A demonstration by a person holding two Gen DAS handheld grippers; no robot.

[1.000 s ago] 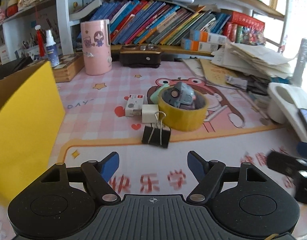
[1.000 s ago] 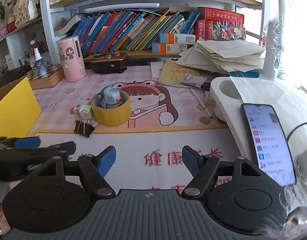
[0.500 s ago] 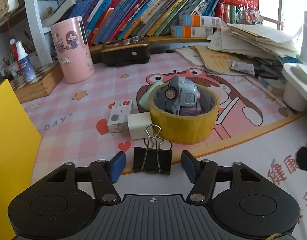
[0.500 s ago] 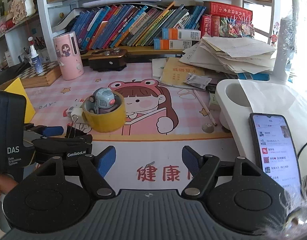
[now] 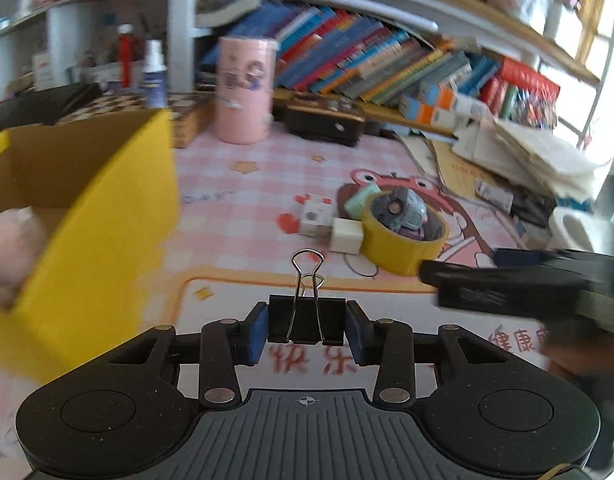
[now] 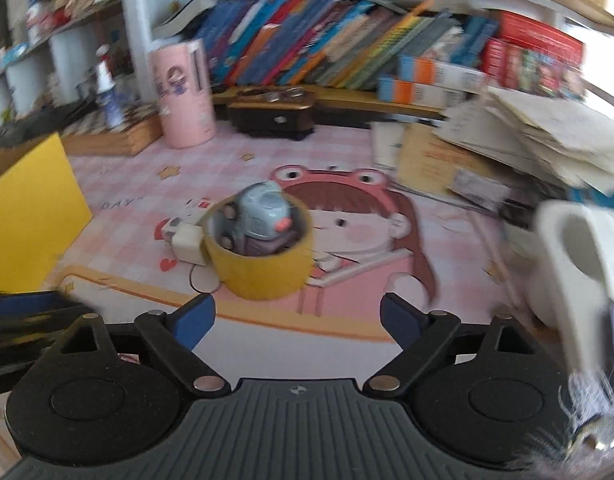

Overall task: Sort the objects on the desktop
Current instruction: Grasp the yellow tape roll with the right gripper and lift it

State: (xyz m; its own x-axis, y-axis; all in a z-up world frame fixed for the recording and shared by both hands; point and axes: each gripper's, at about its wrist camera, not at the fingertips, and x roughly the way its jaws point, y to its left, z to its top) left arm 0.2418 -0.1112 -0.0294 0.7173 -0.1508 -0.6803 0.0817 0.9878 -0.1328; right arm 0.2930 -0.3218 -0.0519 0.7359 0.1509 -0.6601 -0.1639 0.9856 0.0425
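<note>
Lifted off the counter (image 5: 235,280) since before, the binder clip (image 5: 306,322) sits pinched in the left gripper (image 5: 306,334), right gripper (image 6: 293,318) jaws spread before the tape roll (image 6: 263,264), yellow box (image 5: 87,240) left.

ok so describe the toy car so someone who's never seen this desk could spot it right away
Start at the pink cartoon desk mat and find the frog-hat girl printed on it. At her left stands a yellow tape roll, on its flat side. The grey-blue toy car sits inside that ring, unlike the white blocks outside it.
</note>
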